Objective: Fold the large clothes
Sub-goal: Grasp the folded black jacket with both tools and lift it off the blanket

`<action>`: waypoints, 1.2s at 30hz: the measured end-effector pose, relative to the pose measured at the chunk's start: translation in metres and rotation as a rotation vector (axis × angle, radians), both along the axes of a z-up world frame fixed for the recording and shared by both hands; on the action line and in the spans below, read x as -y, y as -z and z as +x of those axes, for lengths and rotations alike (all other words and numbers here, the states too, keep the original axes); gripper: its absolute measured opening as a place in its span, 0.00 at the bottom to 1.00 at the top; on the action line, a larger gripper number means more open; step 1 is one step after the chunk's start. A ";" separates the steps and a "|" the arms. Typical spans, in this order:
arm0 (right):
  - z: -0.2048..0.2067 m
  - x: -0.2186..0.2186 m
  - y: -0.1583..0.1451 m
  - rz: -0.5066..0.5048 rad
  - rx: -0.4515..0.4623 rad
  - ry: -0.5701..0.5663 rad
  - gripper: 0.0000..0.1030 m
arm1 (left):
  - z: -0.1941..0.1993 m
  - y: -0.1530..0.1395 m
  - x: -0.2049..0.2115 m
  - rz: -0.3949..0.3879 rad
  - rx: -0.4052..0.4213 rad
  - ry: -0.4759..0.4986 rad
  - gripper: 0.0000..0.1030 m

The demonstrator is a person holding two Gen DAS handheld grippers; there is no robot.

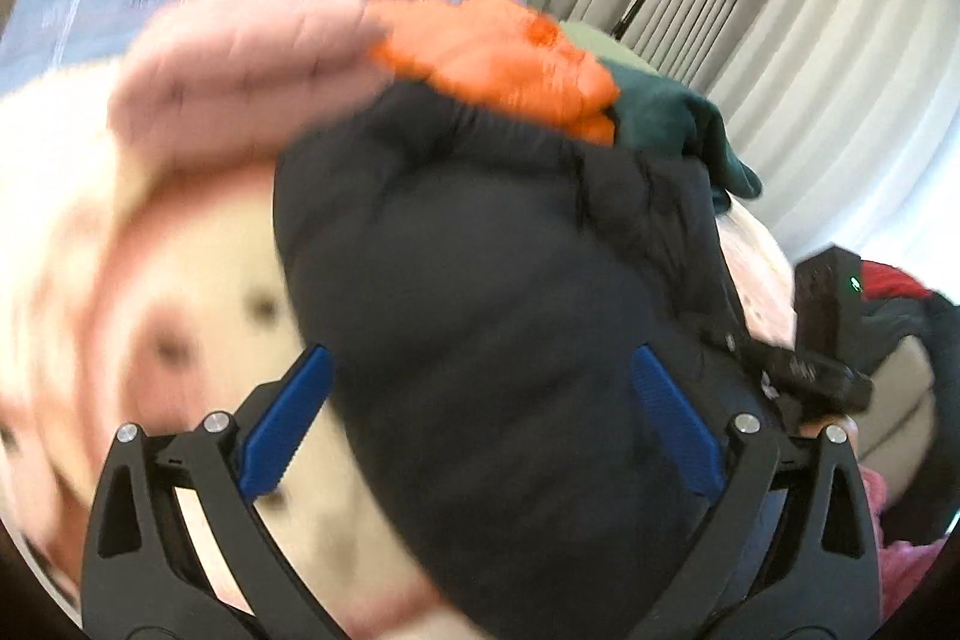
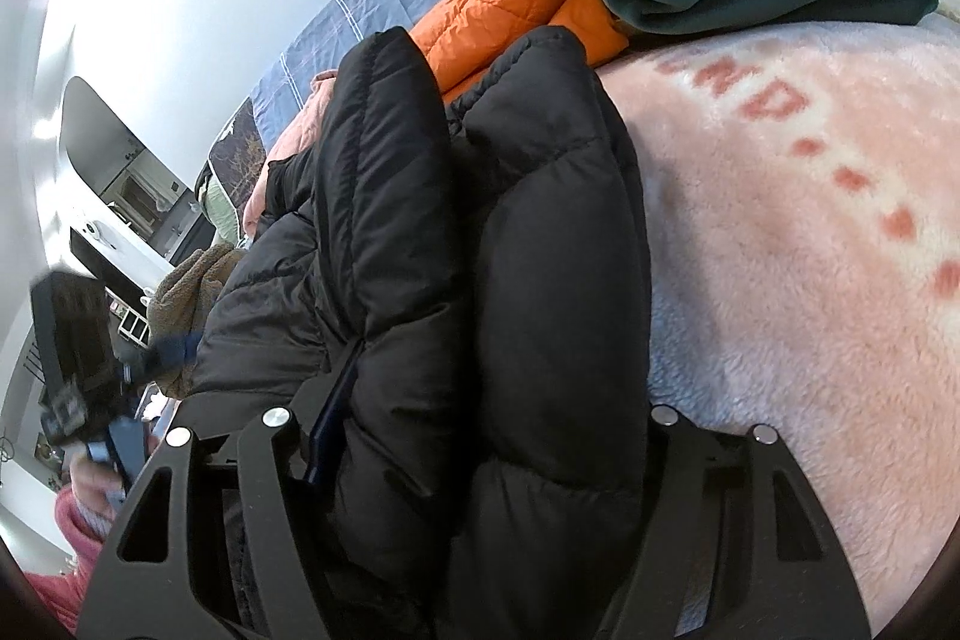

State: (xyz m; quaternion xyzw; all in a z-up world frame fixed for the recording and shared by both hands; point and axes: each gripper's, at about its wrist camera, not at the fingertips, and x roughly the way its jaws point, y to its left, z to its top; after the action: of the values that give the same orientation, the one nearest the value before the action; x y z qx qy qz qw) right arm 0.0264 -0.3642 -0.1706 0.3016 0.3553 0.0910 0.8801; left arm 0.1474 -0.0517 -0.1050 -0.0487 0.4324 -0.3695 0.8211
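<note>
black puffer jacket lies bunched on pink fleece blanket, no containers.

The left wrist view is smeared by motion blur; the cream blanket shows only fuzzy dark dots; the black puffer jacket runs off the bottom edge; in the right wrist view this jacket buries the right claw, hiding both pads; the left claw is a blurred shape.
</note>
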 end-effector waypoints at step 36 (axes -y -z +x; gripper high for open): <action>0.167 -0.210 -0.193 0.092 0.335 -0.376 0.34 | 0.002 -0.207 -0.111 0.007 0.481 -0.203 0.71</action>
State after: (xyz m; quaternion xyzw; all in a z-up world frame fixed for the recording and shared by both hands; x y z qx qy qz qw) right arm 0.1931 -0.1538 0.0223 0.2505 0.2498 0.3176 0.8797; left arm 0.1490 0.0590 0.1016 0.0004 0.2192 -0.2848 0.9332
